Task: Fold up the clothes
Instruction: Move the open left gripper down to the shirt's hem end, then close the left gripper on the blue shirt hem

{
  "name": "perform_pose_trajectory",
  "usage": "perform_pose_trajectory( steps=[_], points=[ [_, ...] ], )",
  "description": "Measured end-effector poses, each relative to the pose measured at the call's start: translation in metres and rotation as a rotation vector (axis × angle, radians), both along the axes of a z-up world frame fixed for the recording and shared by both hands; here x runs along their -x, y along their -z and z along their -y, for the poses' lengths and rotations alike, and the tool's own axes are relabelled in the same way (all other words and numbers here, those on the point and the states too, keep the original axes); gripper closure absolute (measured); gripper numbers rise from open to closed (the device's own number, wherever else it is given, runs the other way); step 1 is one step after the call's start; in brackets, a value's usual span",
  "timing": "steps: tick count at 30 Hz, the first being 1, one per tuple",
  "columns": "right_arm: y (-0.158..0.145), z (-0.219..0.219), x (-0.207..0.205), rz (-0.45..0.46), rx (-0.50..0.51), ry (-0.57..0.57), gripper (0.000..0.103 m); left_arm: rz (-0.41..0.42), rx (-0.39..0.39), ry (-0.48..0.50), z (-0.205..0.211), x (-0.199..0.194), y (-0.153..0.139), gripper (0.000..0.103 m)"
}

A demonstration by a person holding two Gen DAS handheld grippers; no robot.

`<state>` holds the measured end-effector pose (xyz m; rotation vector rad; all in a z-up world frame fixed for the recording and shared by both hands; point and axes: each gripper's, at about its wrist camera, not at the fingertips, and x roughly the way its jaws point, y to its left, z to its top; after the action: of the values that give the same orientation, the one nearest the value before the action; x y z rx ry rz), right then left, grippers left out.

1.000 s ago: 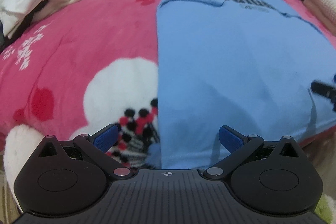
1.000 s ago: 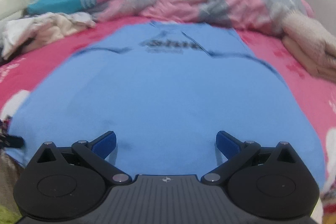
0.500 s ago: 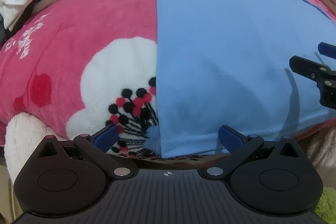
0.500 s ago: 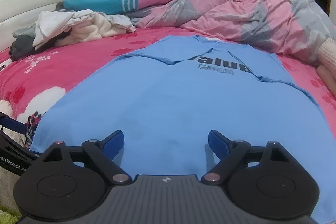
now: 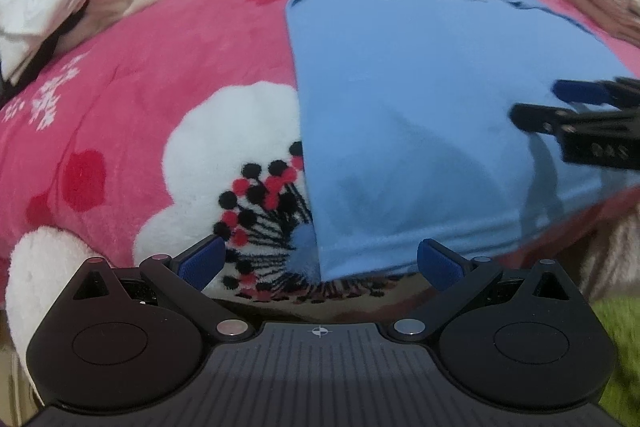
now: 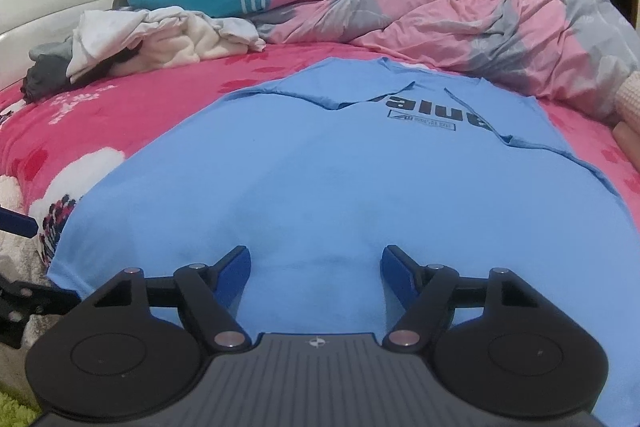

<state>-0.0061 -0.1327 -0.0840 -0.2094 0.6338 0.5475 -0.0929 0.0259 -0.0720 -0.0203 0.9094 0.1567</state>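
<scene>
right gripper (image 6: 316, 269) closing, nothing pinched | over blue T-shirt (image 6: 340, 187) hem

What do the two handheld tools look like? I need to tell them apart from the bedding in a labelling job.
Both match: the left tool and right tool have matte black bodies with ribbed top plates, a small crosshair mark, round black discs either side, silver pivot pins, black linkage arms and blue finger pads. No cables, hands or sleeves show.
</scene>
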Motion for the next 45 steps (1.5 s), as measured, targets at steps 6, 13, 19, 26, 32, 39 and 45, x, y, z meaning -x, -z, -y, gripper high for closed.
perform_pose_trajectory(
  steps=[6, 13, 19, 26, 32, 39, 45],
  points=[
    [0.000, -0.001, 0.000, -0.004, 0.007, 0.001, 0.027, 0.081, 0.074, 0.048, -0.005, 0.007, -0.004, 0.010],
    [-0.001, -0.003, -0.001, -0.010, 0.014, 0.000, 0.027, 0.091, 0.183, 0.030, -0.021, 0.003, -0.001, 0.042],
    [-0.001, -0.002, -0.002, -0.010, 0.018, -0.003, 0.026, 0.076, 0.203, 0.014, -0.028, 0.002, 0.000, 0.057],
    [-0.001, -0.002, -0.002, -0.006, 0.019, -0.006, 0.026, 0.051, 0.227, 0.020, -0.030, 0.004, 0.003, 0.066],
    [-0.003, -0.003, -0.003, -0.003, 0.029, -0.016, 0.026, 0.036, 0.264, 0.026, -0.032, 0.006, 0.008, 0.088],
    [-0.015, -0.008, 0.013, 0.055, 0.025, -0.099, 0.027, 0.066, 0.466, -0.025, -0.056, 0.015, 0.007, 0.098],
    [-0.020, -0.030, 0.054, 0.094, 0.010, -0.365, 0.027, 0.093, 0.663, -0.077, -0.076, 0.021, 0.007, 0.099]
  ],
)
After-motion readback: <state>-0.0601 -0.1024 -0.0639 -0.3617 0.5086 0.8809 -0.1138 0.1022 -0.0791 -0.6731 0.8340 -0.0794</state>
